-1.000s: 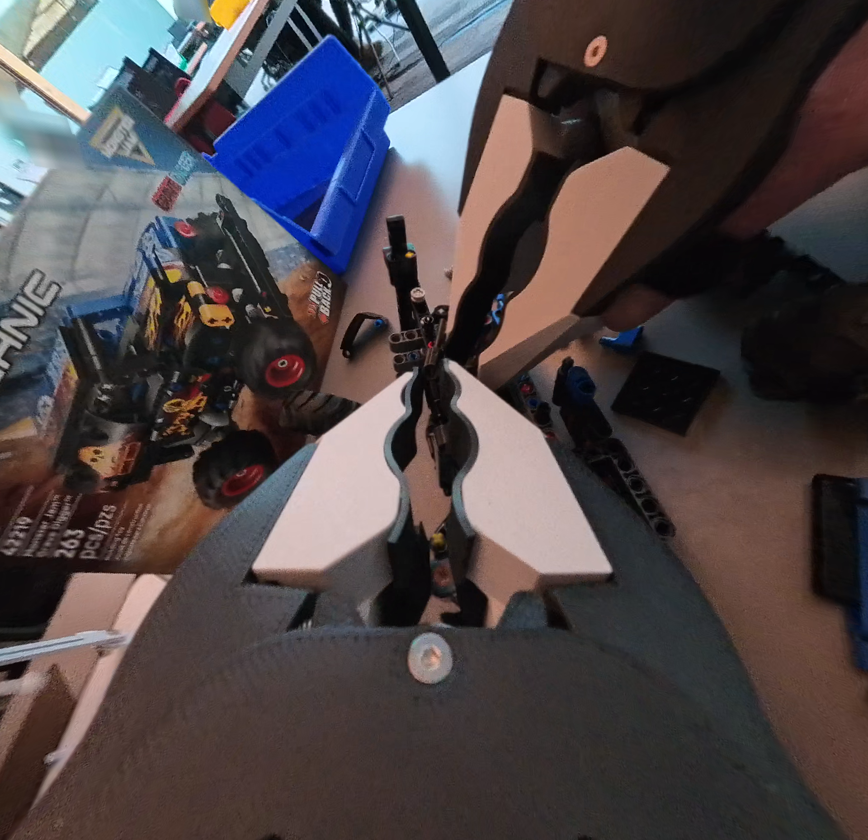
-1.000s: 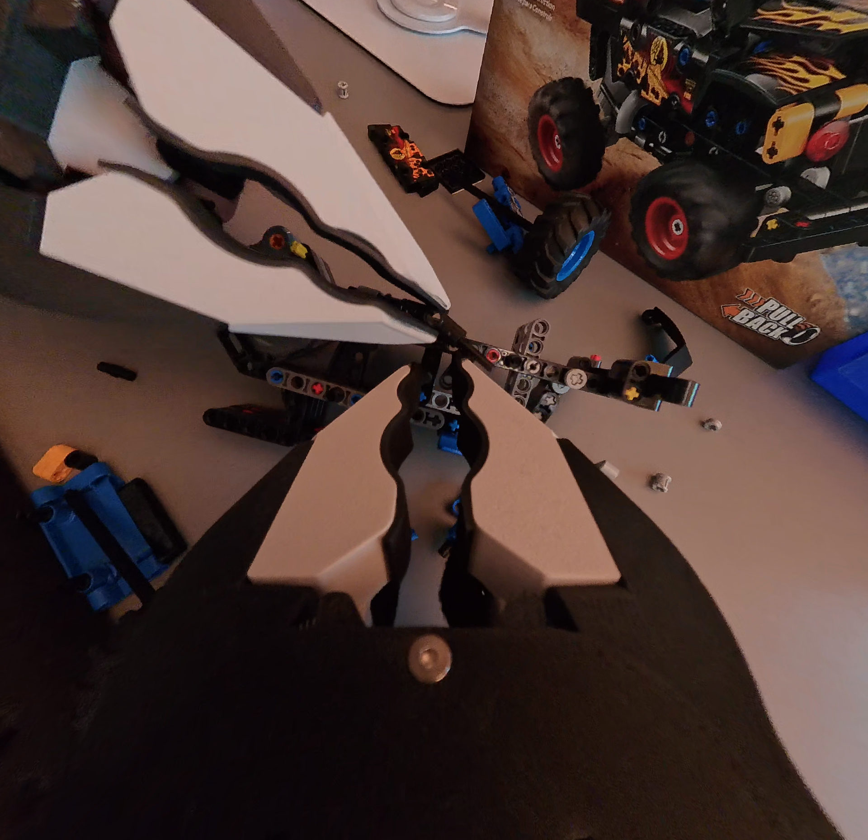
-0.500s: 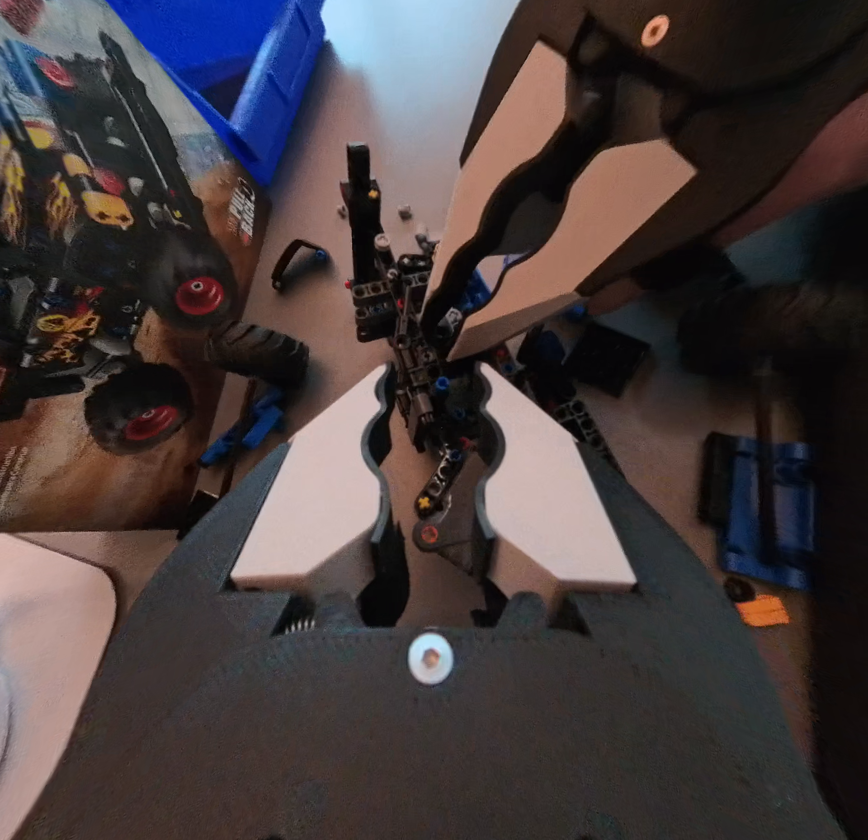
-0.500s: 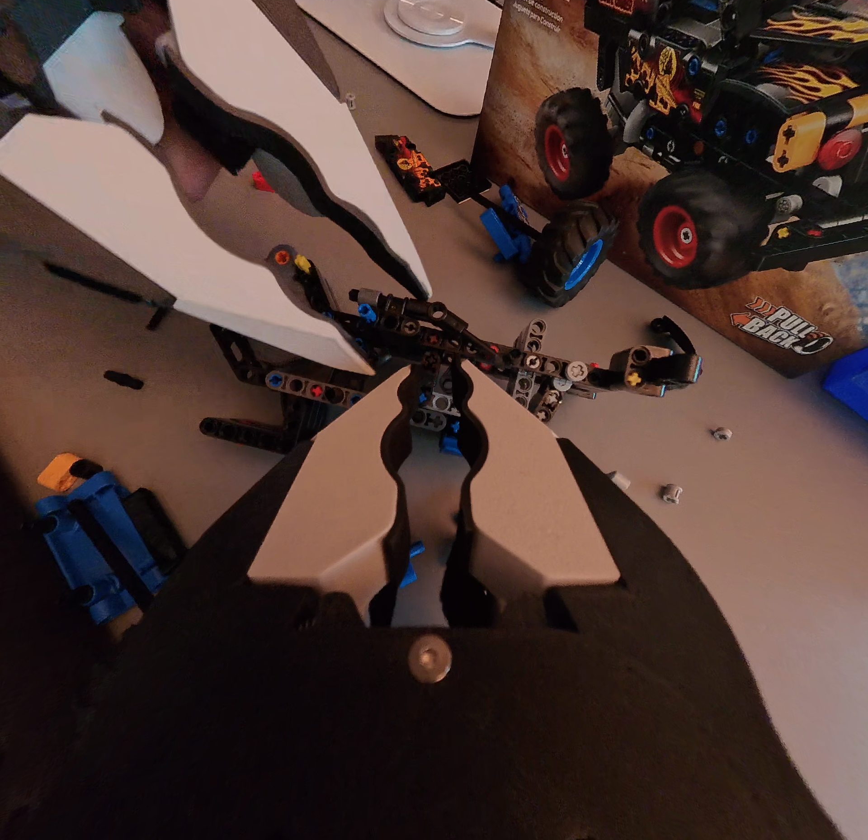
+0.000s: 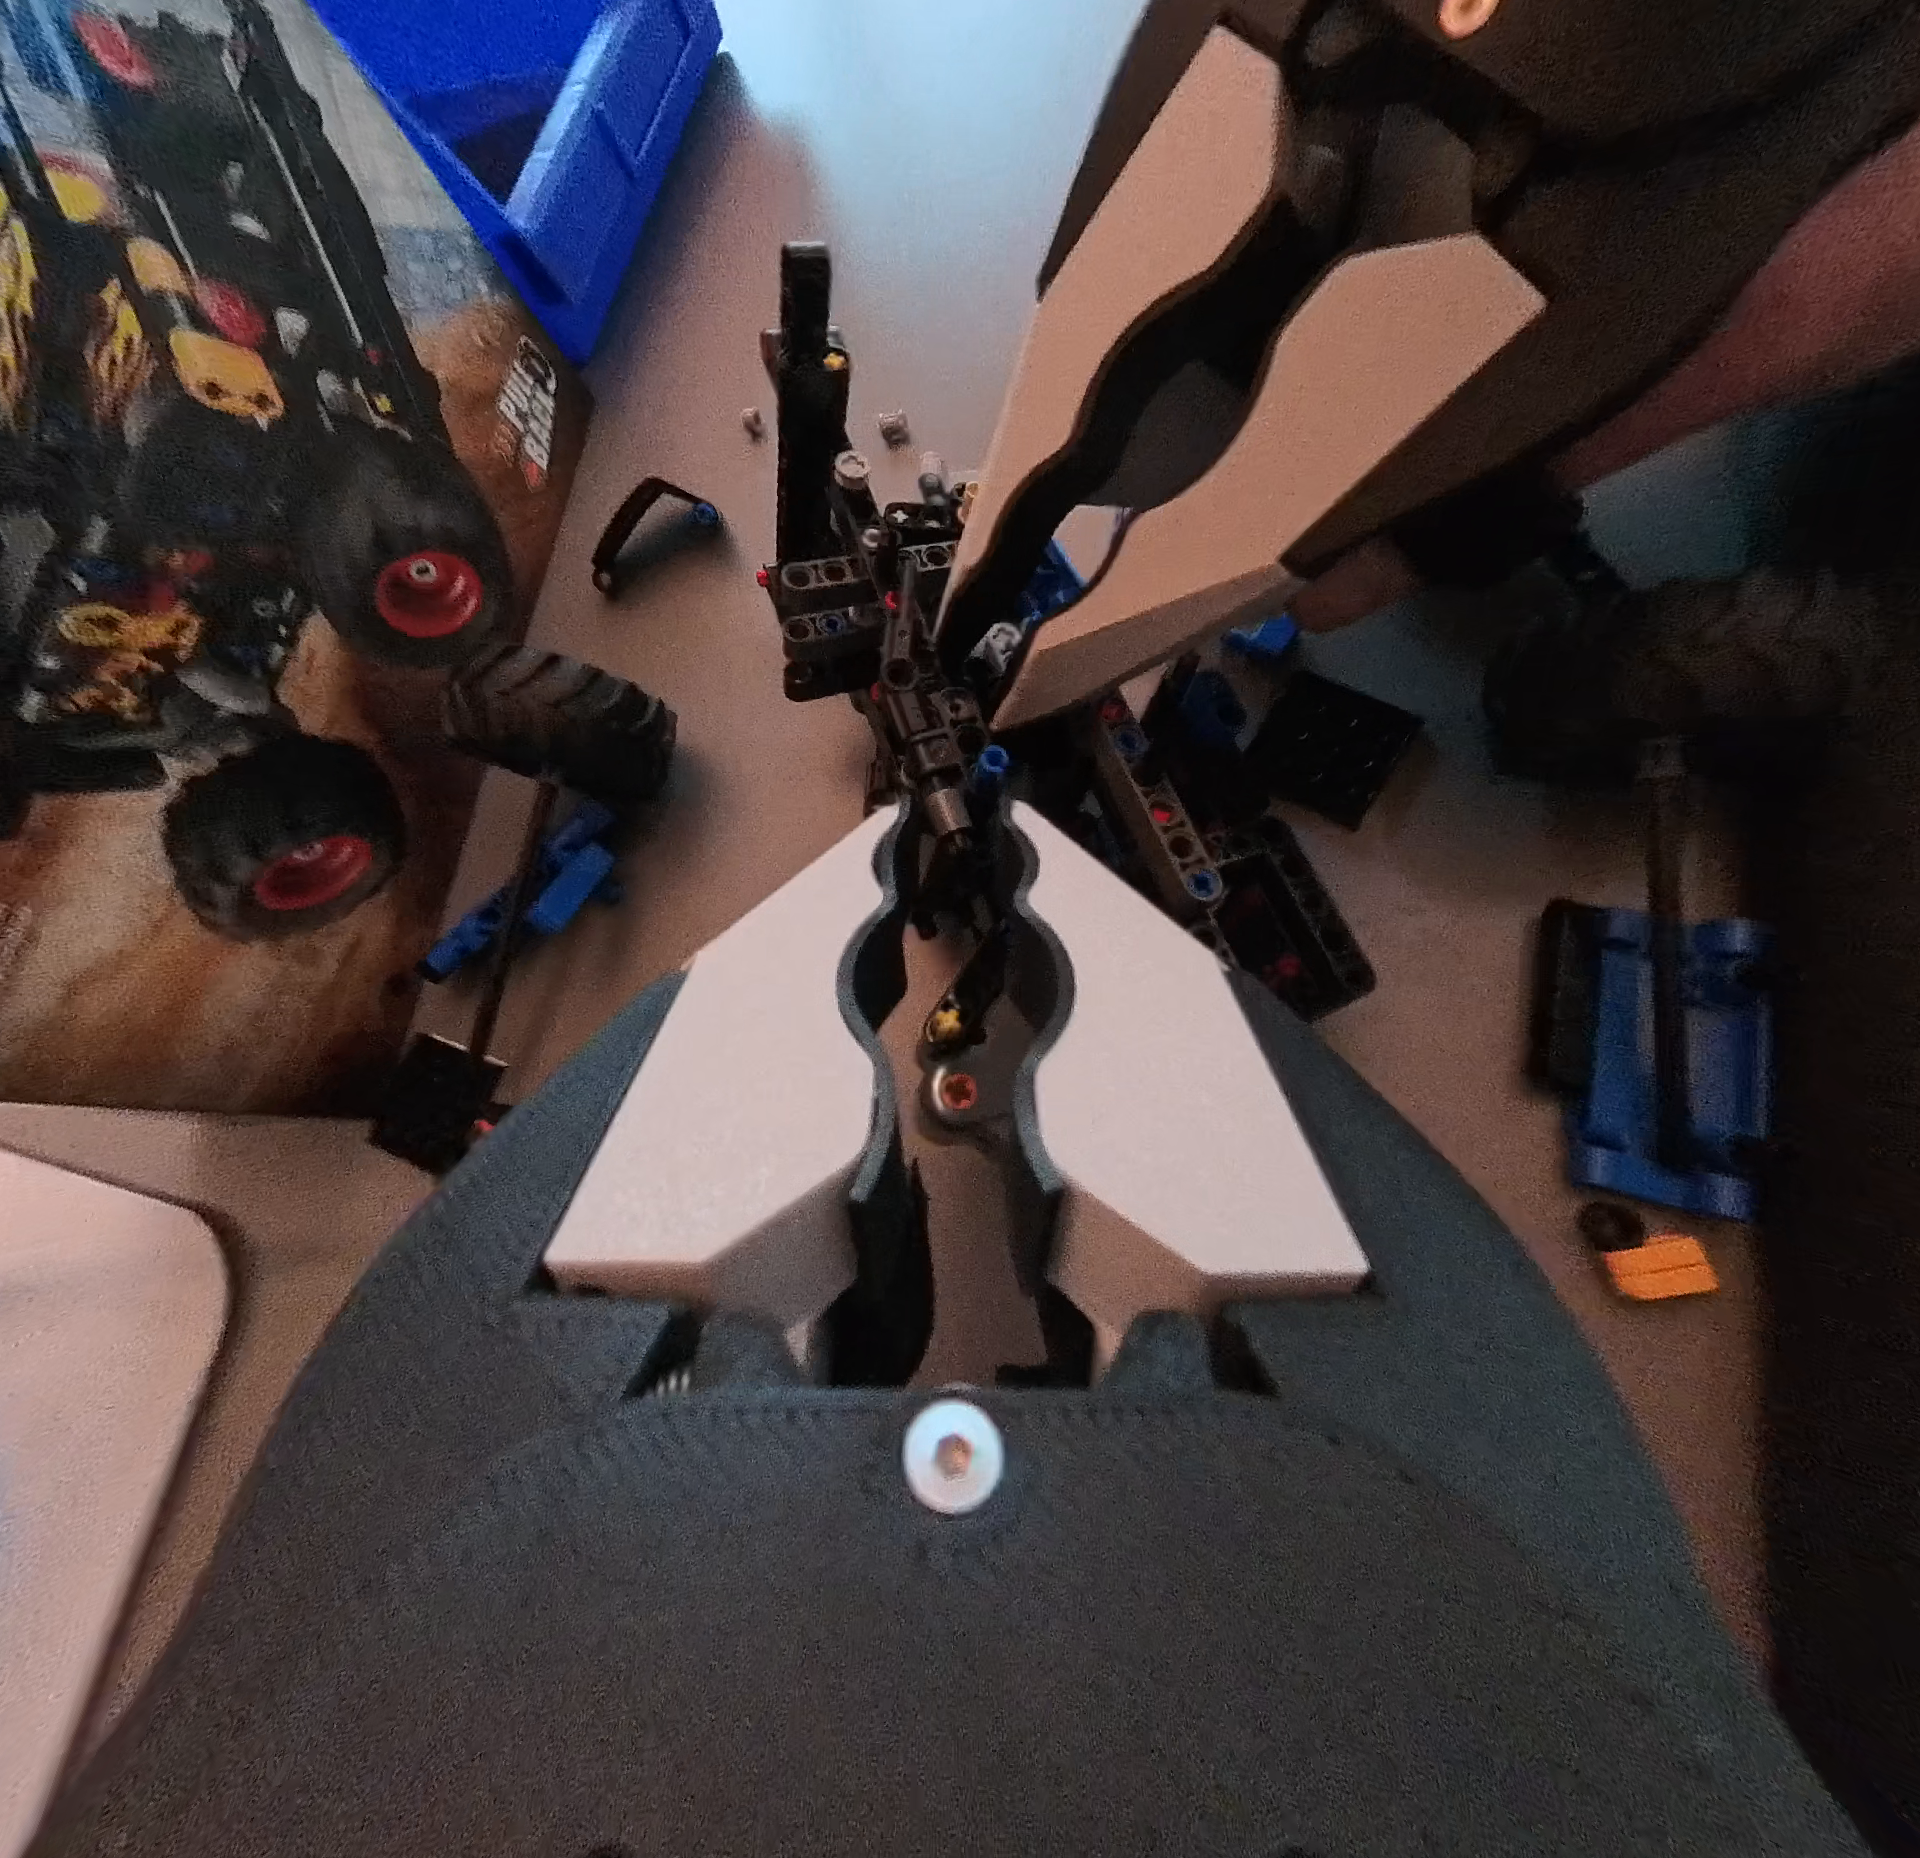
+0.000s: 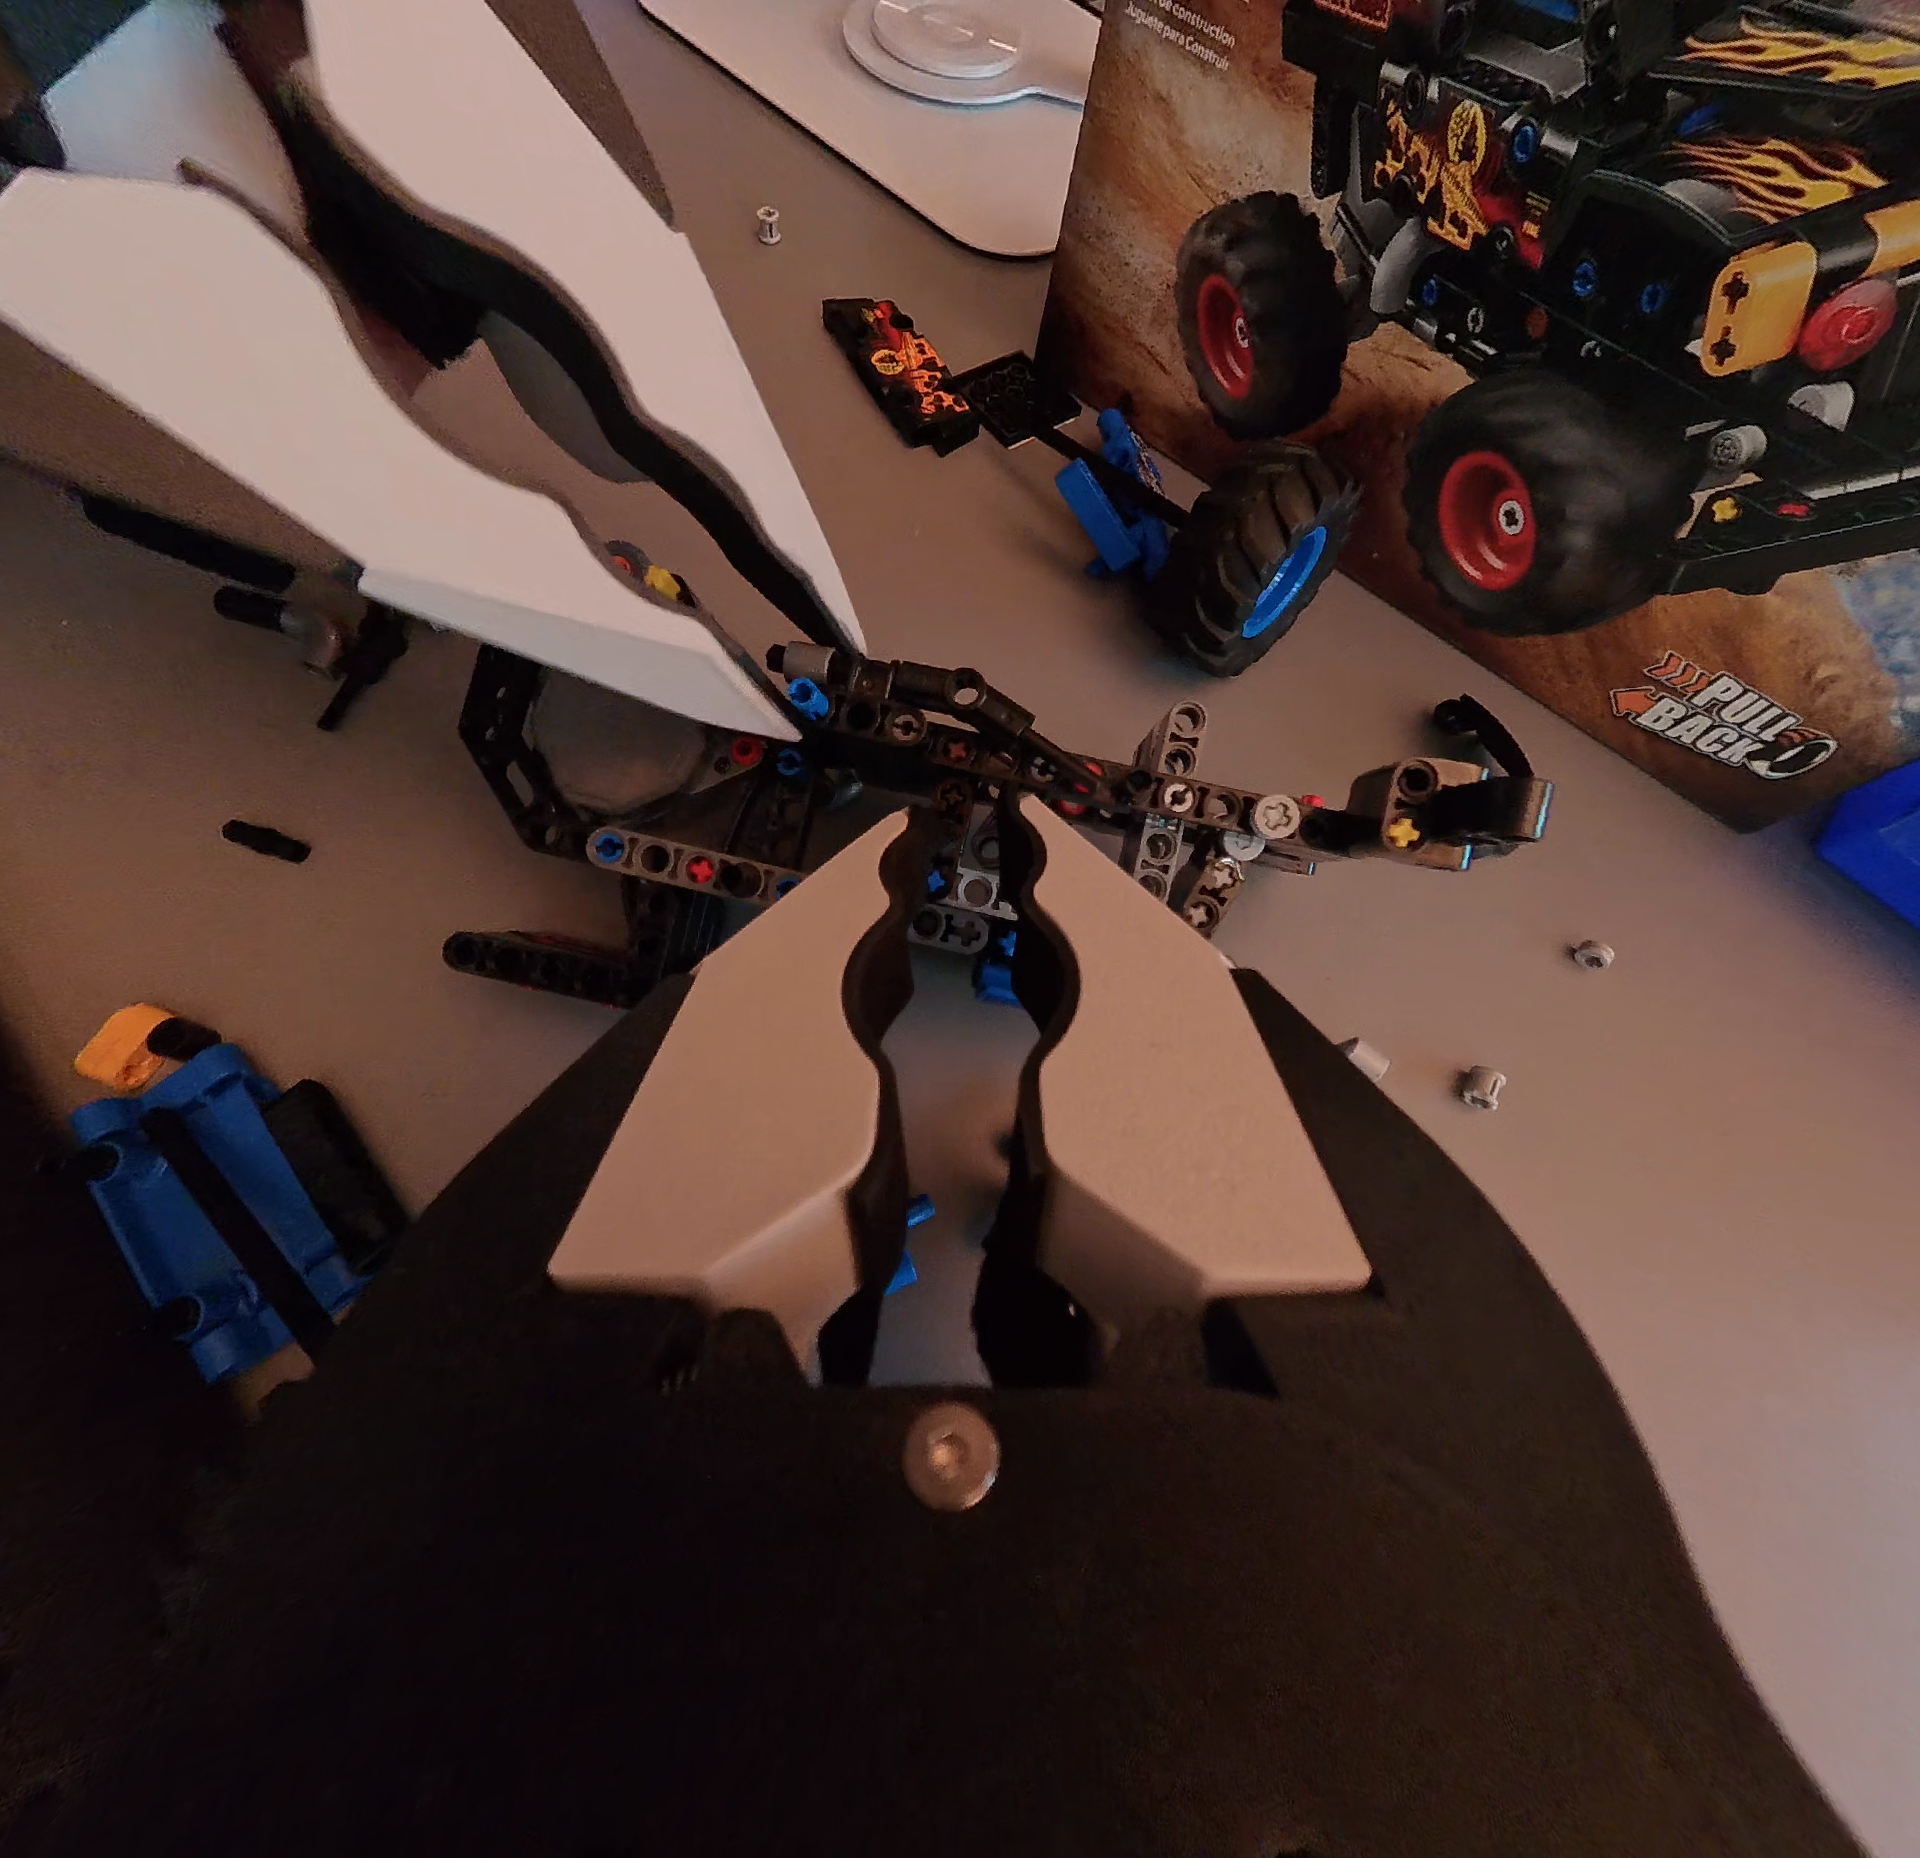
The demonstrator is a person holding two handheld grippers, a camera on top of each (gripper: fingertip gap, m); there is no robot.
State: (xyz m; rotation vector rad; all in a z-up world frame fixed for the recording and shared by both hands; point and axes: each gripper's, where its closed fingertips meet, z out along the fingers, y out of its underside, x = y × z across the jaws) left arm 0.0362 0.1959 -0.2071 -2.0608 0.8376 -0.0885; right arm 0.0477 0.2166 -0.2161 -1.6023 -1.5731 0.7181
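Both the left gripper [image 5: 951, 821] and right gripper [image 6: 961, 821] pinch the toy frame [image 6: 1039, 759] (light, probably fragile) at its beams between their jaws.

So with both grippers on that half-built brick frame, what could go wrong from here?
1. The right gripper and left gripper pinch the black beam frame only at their tips, so it could twist or slip free.
2. Its long end hangs unsupported and may pop off under strain.
3. Small grey bushes lie loose on the table; a dropped frame could scatter them.
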